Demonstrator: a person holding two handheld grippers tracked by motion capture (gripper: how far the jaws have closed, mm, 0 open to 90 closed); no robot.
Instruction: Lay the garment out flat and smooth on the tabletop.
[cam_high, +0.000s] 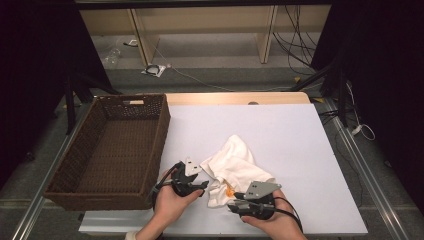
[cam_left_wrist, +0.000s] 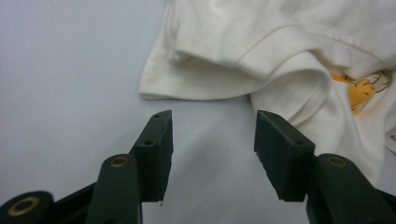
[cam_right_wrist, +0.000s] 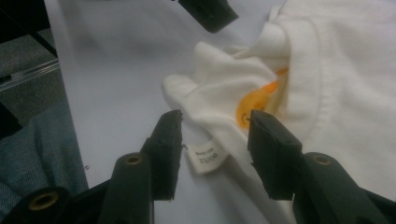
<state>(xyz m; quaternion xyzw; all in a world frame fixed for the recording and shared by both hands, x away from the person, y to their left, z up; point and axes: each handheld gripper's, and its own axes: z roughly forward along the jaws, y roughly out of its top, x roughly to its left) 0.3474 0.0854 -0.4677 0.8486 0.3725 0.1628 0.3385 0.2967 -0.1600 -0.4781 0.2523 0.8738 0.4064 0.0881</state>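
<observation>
A crumpled white garment (cam_high: 234, 167) with an orange print lies on the white table near its front edge. My left gripper (cam_high: 201, 186) sits just left of it, open, its jaws (cam_left_wrist: 212, 140) facing the cloth's hem (cam_left_wrist: 196, 88) with only bare table between them. My right gripper (cam_high: 231, 205) is at the garment's near edge, open. Between its jaws (cam_right_wrist: 214, 144) lie a fold of cloth (cam_right_wrist: 219, 98) and a small sewn label (cam_right_wrist: 207, 156). The orange print (cam_right_wrist: 254, 105) shows beside the right jaw.
A dark brown wicker basket (cam_high: 150, 150) stands on the left of the table, close beside my left hand. The table (cam_high: 280, 125) has bare white surface behind and right of the garment. Cables and shelving lie on the floor beyond the far edge.
</observation>
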